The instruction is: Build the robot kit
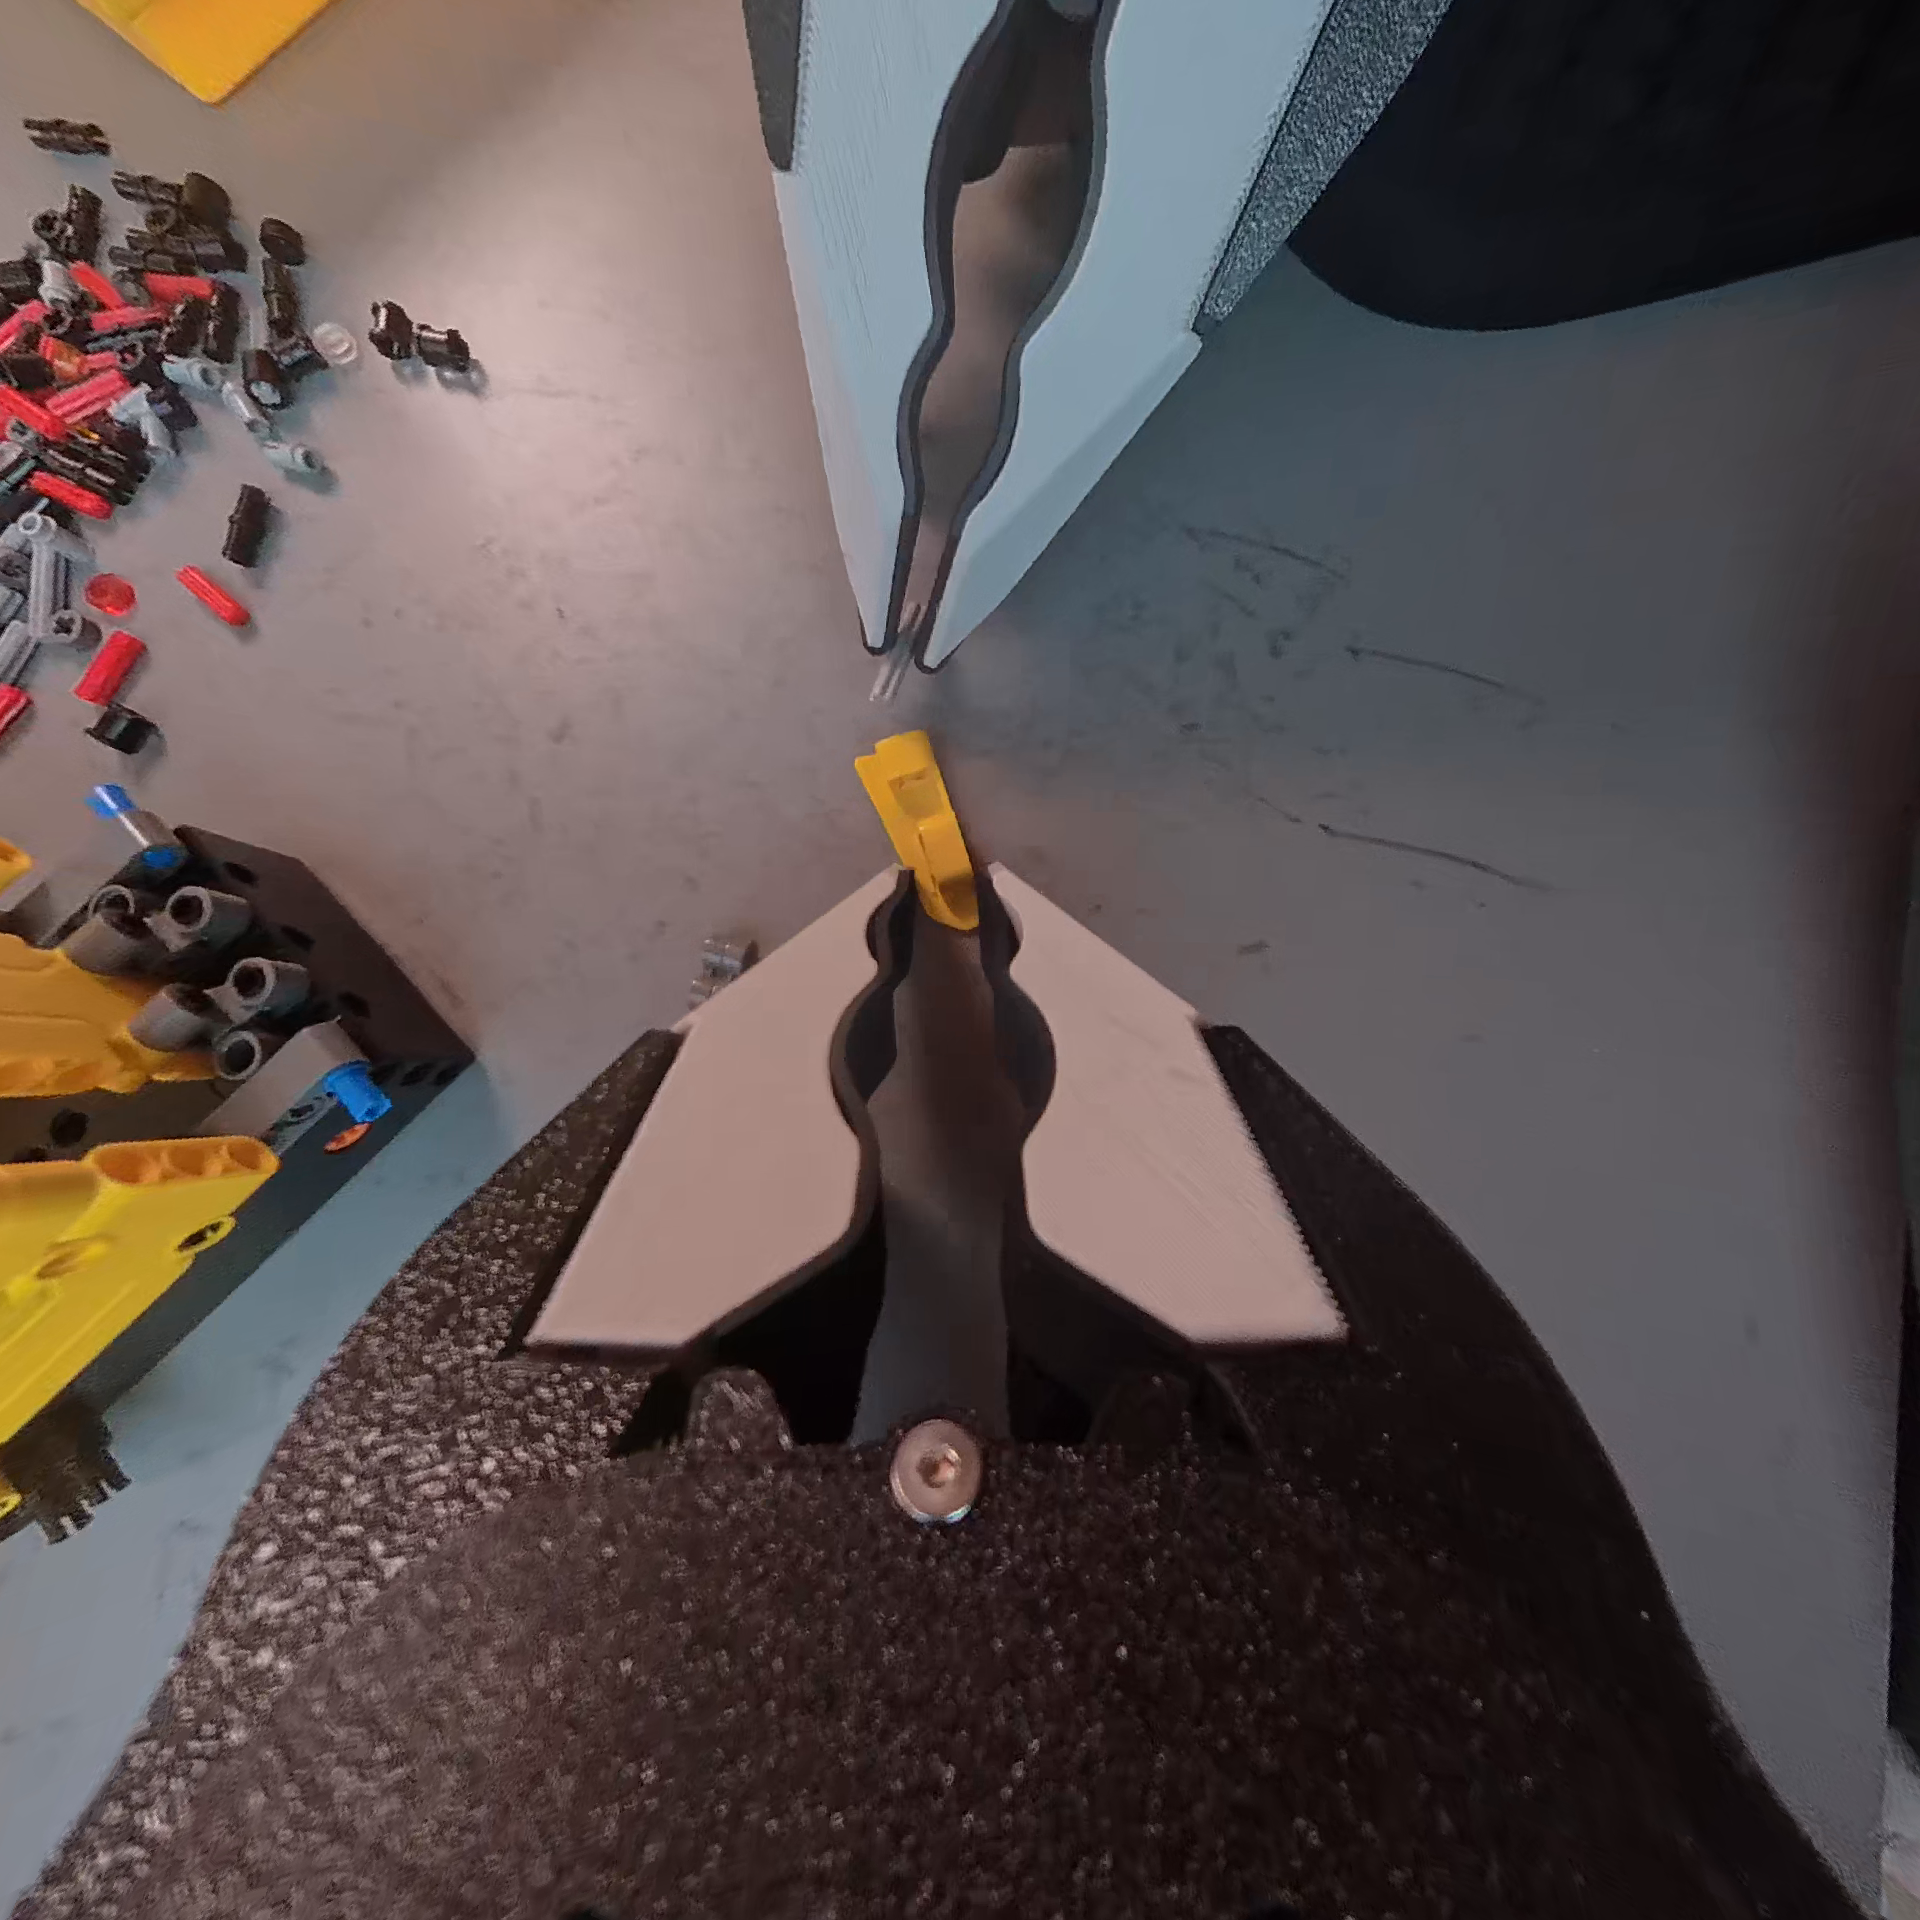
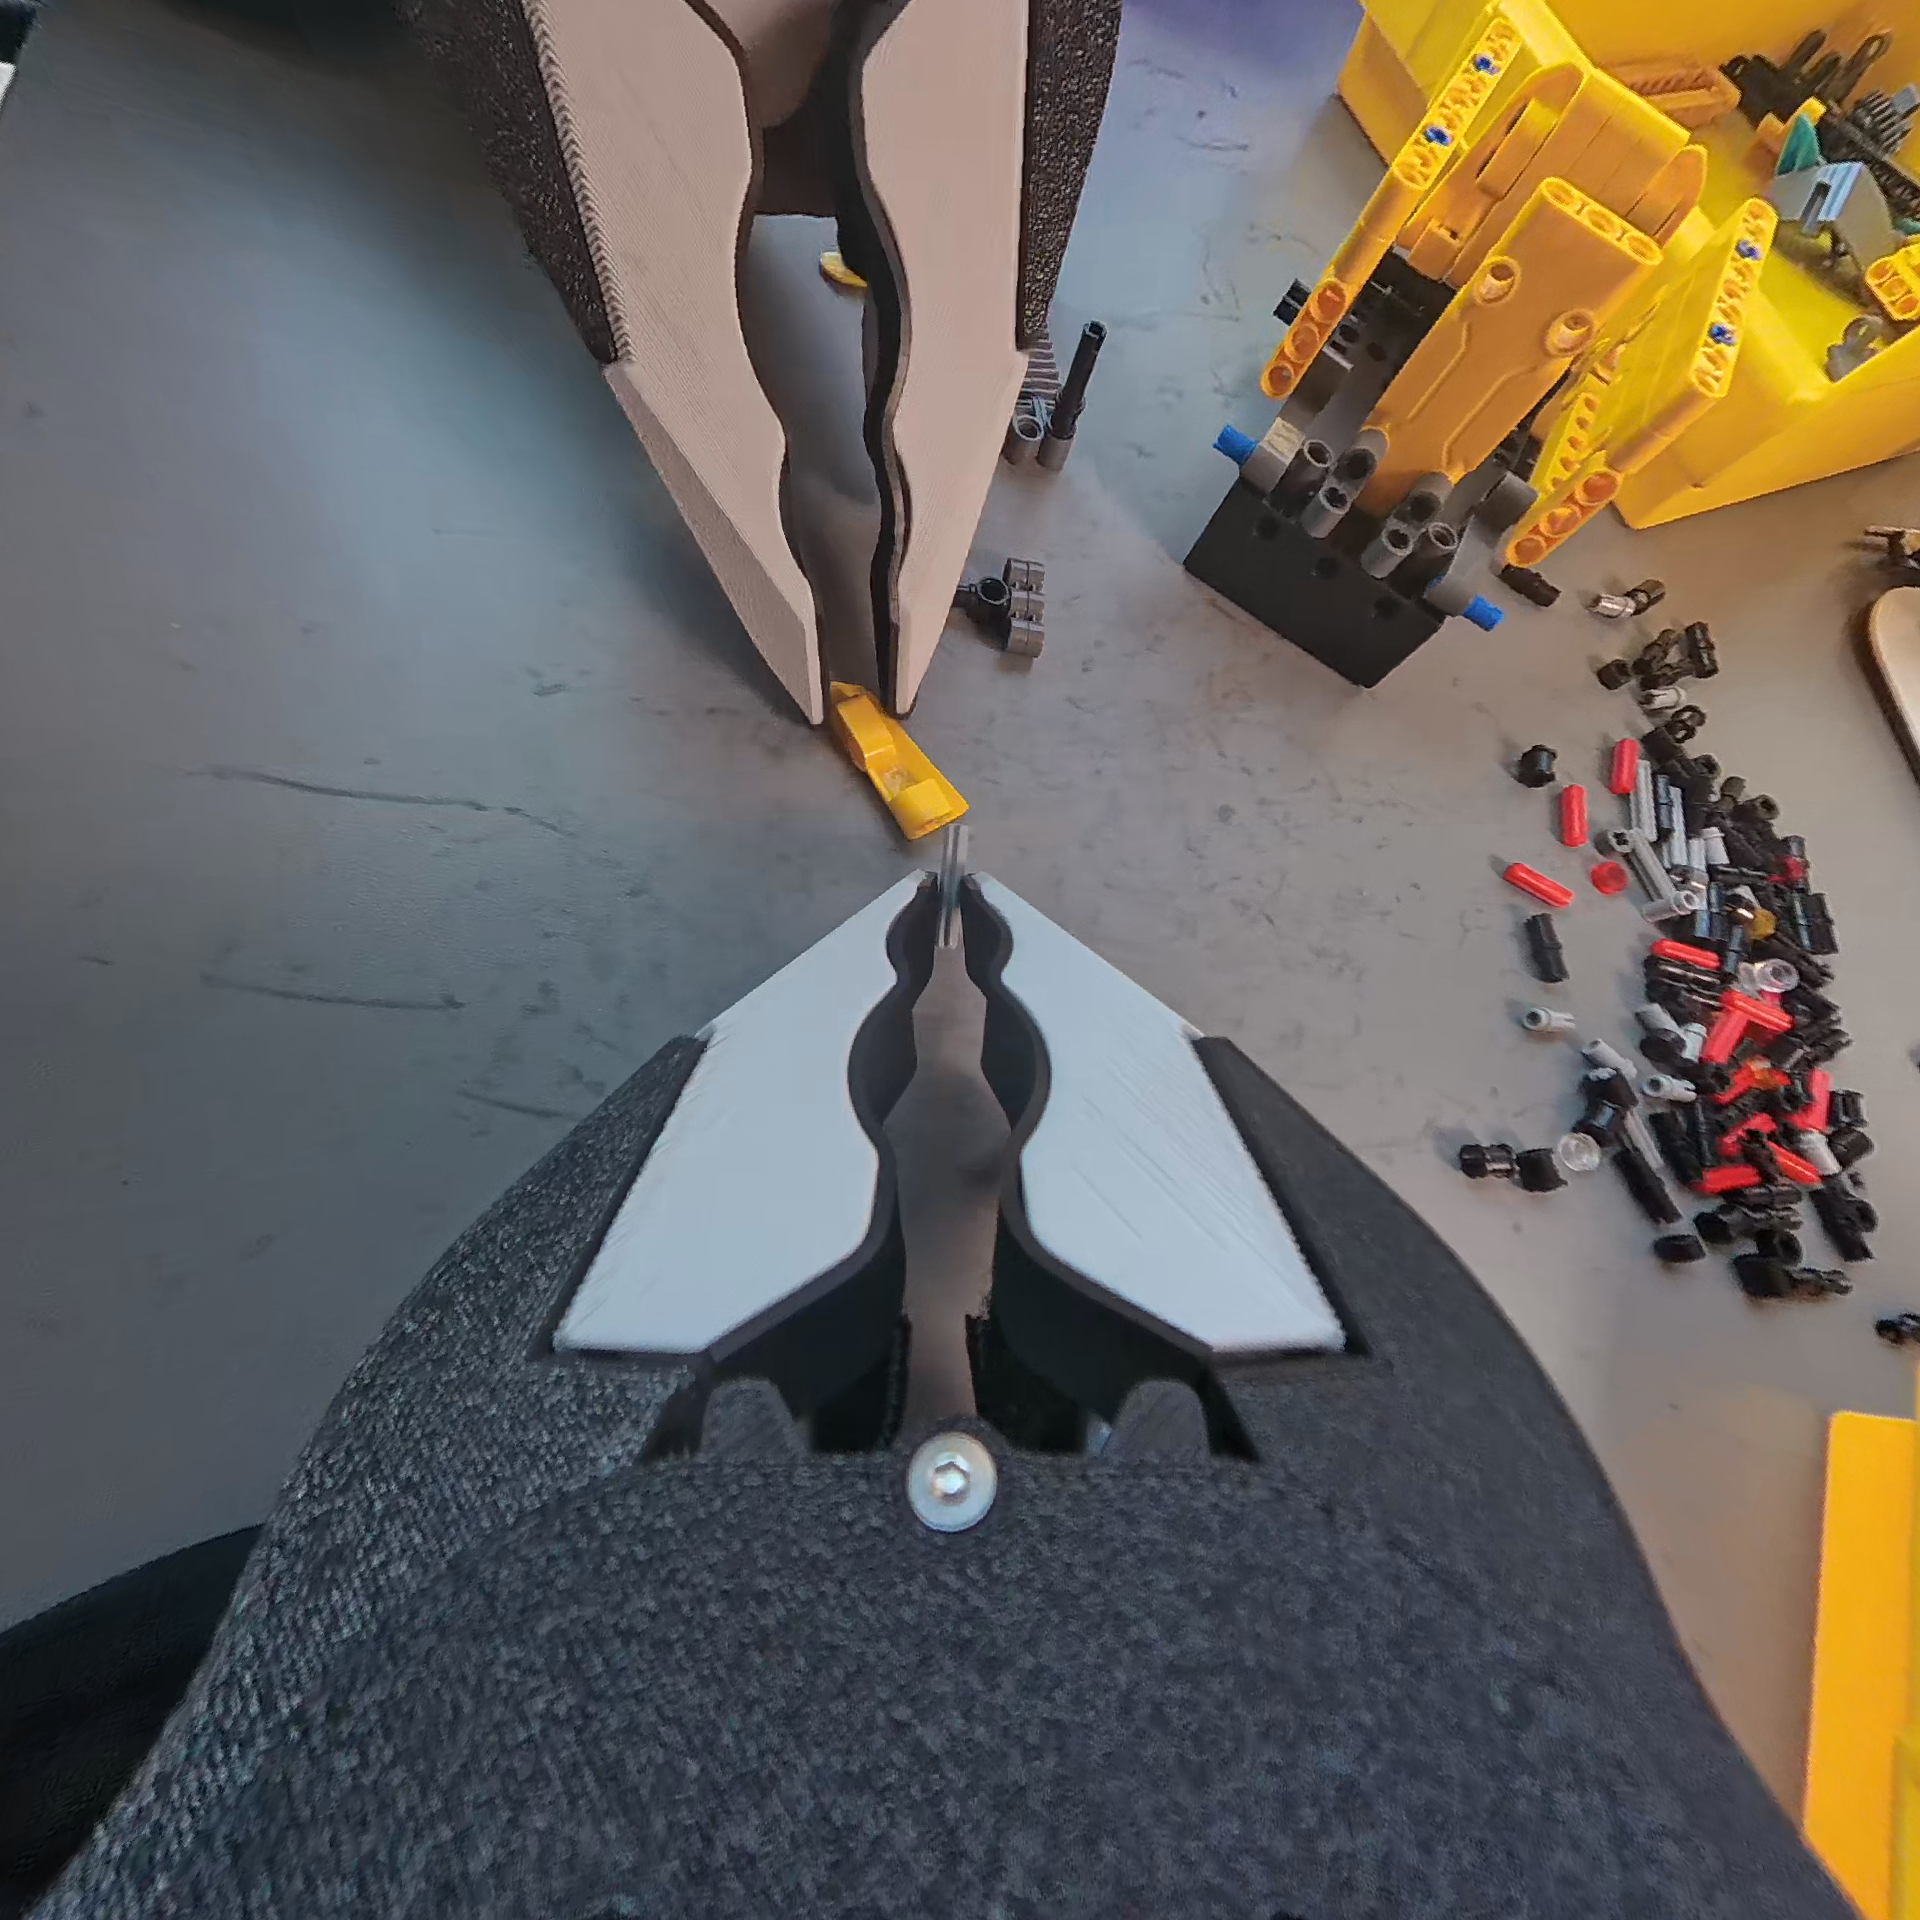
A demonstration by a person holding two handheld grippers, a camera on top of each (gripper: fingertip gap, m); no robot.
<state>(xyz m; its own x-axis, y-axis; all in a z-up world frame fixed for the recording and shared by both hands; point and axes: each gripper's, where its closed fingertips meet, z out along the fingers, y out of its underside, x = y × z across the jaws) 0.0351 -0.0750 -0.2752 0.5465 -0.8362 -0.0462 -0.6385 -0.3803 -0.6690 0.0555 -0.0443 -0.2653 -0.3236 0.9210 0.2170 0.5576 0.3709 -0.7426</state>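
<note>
My left gripper is shut on a small yellow plastic piece that sticks out past its tips above the grey table. My right gripper is shut on a thin light-grey pin. The two grippers face each other tip to tip. In the left wrist view the right gripper comes in from the top with the pin a short gap from the yellow piece. In the right wrist view the left gripper holds the yellow piece, whose free end lies just beyond the pin's tip.
A yellow and black brick model stands on a black block beside the grippers. A pile of small black, red and grey connector parts lies on the table. Yellow bins stand behind the model. A few loose grey parts lie near the left gripper. My right fingertips sit around 5 centimetres from my left ones.
</note>
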